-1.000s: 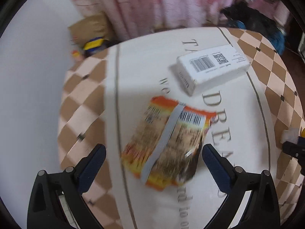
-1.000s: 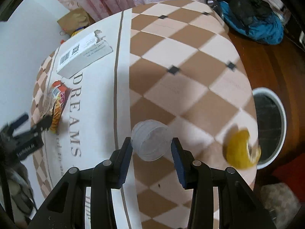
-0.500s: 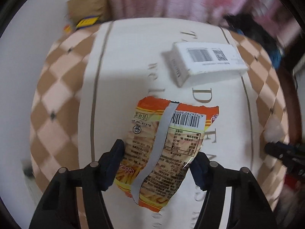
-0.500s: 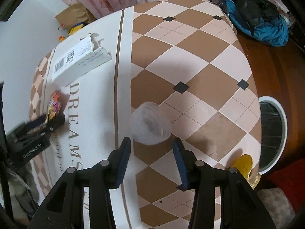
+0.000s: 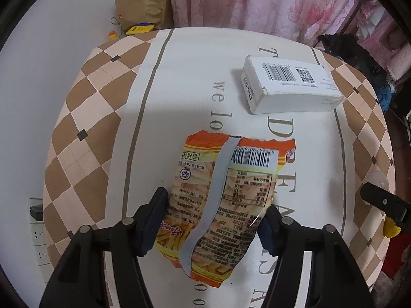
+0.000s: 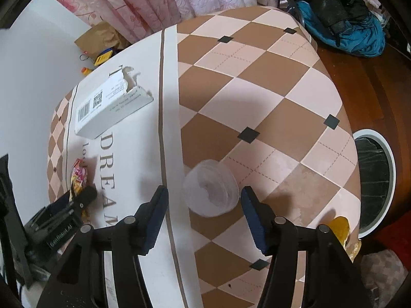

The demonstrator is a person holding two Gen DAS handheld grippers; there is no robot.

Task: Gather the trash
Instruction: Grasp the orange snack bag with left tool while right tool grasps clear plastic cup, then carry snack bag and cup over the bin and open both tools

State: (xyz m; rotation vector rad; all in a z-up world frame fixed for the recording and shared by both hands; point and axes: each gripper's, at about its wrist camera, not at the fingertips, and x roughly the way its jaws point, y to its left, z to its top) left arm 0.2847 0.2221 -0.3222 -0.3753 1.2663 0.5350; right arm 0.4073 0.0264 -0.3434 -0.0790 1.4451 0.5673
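Observation:
An orange snack wrapper (image 5: 226, 195) with a barcode lies between the fingers of my left gripper (image 5: 214, 220), which is shut on it above the table; the wrapper also shows edge-on in the right wrist view (image 6: 78, 177). A clear plastic cup (image 6: 210, 188) lies on its side on the checkered tablecloth (image 6: 269, 82), just ahead of my right gripper (image 6: 203, 213), which is open with the cup between and beyond the fingertips, not gripped. A white cardboard box (image 5: 290, 84) with a barcode and QR code lies further back, torn at one end in the right wrist view (image 6: 110, 107).
A round bin (image 6: 375, 184) with a black liner stands on the wooden floor right of the table. A yellow peel (image 6: 341, 228) sits at the table's right edge. A blue and black bag (image 6: 344, 25) lies on the floor behind. A paper bag (image 5: 143, 10) stands by the curtain.
My left gripper closed on the snack wrapper and lifted it slightly. My right gripper opened wider and let go of the plastic cup, which now lies on the cloth ahead of the fingers.

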